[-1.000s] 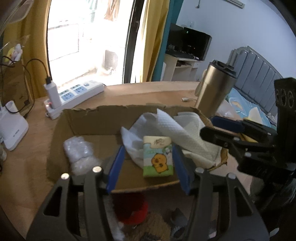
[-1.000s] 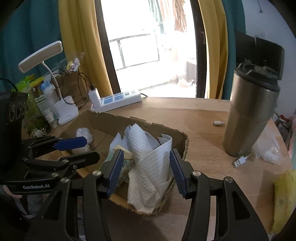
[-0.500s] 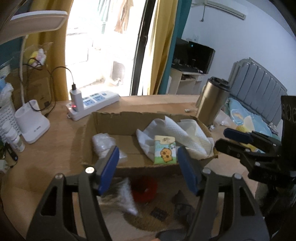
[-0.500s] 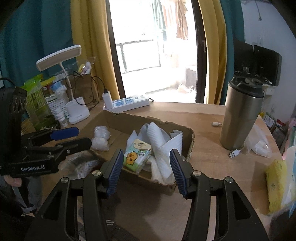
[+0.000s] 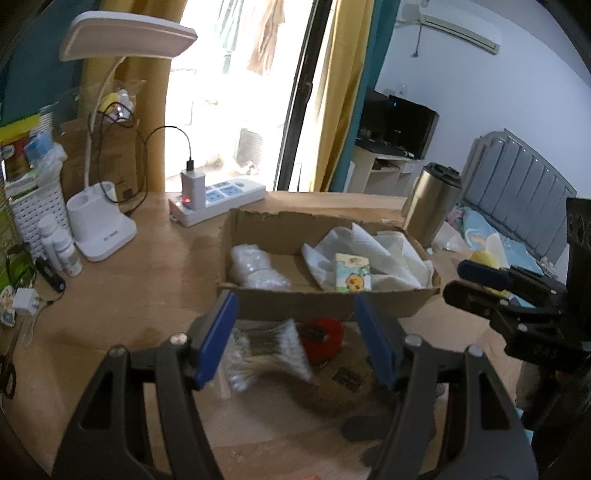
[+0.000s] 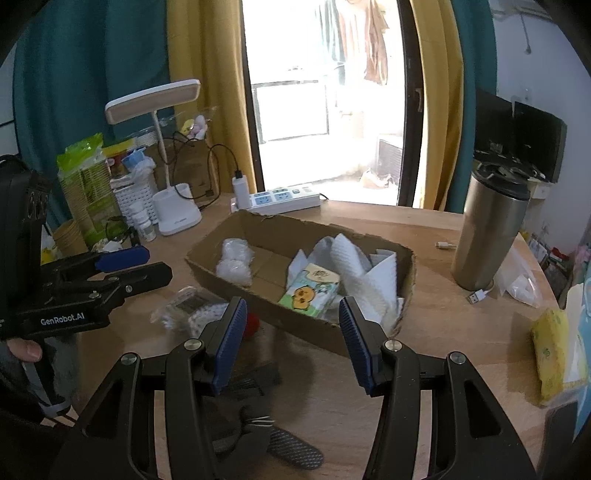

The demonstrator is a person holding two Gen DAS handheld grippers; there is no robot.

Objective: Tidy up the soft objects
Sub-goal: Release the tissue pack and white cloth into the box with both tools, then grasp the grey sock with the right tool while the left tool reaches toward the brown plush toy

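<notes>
Your cardboard box (image 6: pixel 408 275) holds paper towels (image 6: pixel 354 266), tissue pack (image 6: pixel 310 290), plastic wad (image 6: pixel 234 260) (left end); both hand-held grippers (image 5: pixel 295 338) (image 6: pixel 291 341) wide, empty.

Glazed balcony door (image 6: pixel 328 110) at upper centre of the frame, strongly backlit and overexposed; clothing hangs beyond it. Yellow curtains (image 6: pixel 436 103) on both sides of the opening, teal curtain (image 6: pixel 88 74) at upper left. White wall (image 5: pixel 480 92) at upper right of the left view, with an air-conditioning unit (image 5: pixel 458 31) at the top edge. Dark monitor (image 5: pixel 406 125) on a pale stand (image 5: pixel 380 173) at centre right. Grey padded headboard (image 5: pixel 517 177) at far right. Wooden tabletop (image 6: pixel 443 332) fills the lower frame. White desk lamp (image 6: pixel 162 99) at left, unlit
</notes>
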